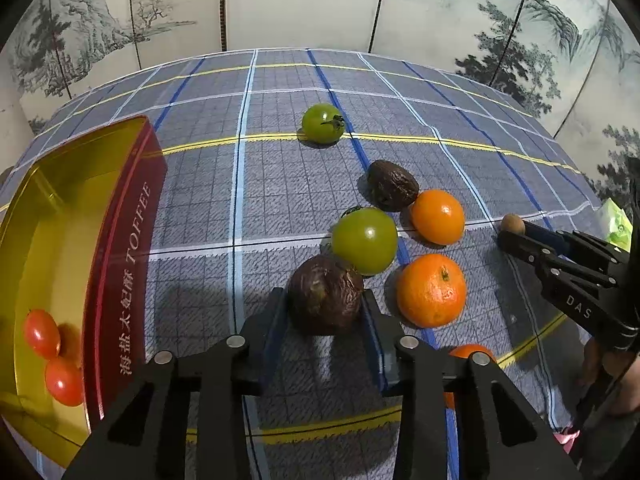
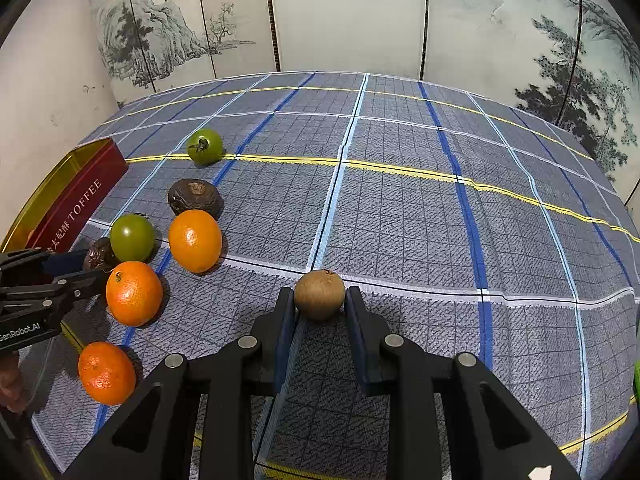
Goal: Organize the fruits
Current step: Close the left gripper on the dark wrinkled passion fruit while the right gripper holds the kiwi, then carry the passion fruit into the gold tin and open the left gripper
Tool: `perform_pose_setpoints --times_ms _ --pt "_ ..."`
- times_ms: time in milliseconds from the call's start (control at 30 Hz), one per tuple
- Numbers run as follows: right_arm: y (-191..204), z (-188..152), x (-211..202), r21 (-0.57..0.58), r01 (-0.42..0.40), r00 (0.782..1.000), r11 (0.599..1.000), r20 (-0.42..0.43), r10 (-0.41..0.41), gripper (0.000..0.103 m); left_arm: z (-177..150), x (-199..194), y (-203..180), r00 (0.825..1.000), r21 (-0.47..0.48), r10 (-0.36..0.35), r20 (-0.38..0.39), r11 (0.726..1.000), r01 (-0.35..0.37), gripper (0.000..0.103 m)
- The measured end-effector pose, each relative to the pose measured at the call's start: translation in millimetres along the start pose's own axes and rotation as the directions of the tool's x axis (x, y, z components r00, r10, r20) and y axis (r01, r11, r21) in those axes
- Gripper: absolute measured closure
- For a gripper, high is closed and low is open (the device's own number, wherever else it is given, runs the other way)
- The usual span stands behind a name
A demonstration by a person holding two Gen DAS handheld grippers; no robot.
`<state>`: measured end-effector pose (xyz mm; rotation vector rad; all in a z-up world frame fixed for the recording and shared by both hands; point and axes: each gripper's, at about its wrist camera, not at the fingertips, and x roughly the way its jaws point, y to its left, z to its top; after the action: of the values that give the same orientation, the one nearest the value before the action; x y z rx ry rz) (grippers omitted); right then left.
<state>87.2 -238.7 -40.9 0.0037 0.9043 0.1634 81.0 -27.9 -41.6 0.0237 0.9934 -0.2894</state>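
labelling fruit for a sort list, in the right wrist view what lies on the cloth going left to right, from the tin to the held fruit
toffee tin → low tangerine → green tomato beside the tin → smooth orange → small brown fruit, clamped in the right gripper

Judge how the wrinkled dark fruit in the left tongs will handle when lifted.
The dark fruit looks shrivelled, so probably light with a leathery skin that may dent. Its wrinkles should give the left tongs grip. It is round, so it would likely roll if released.
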Motion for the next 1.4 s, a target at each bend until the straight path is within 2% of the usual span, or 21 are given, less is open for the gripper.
perform_pose_setpoints --times_ms 367,700,900,1167,1400 --pt "0.3 0.0 -0.1 -0.001 0.001 1.000 1.000 0.000 -0.001 0.078 -5.9 -16.2 6.1 1.000 -0.016 0.020 0.010 1.000 -0.020 0.067" --pt "1.1 0.2 0.3 -0.003 0.003 1.000 1.000 -0.001 -0.003 0.078 -1.5 -46.2 16.1 0.995 -0.030 0.069 0.068 0.997 -0.067 0.067" --pt "0.6 -0.5 0.8 -0.006 0.007 1.000 1.000 -0.001 -0.007 0.078 0.5 -61.7 29.7 0.986 -0.046 0.141 0.088 0.989 -0.138 0.067" --pt "-1.6 -1.2 1.2 -0.011 0.013 1.000 1.000 -0.002 -0.013 0.078 -1.5 -82.7 59.5 0.972 -0.090 0.201 0.119 0.977 -0.191 0.067" --pt "0.9 -0.8 1.3 -0.010 0.013 1.000 1.000 -0.002 -0.013 0.078 -8.5 -95.3 95.2 0.956 -0.158 0.268 0.122 0.956 -0.248 0.067"
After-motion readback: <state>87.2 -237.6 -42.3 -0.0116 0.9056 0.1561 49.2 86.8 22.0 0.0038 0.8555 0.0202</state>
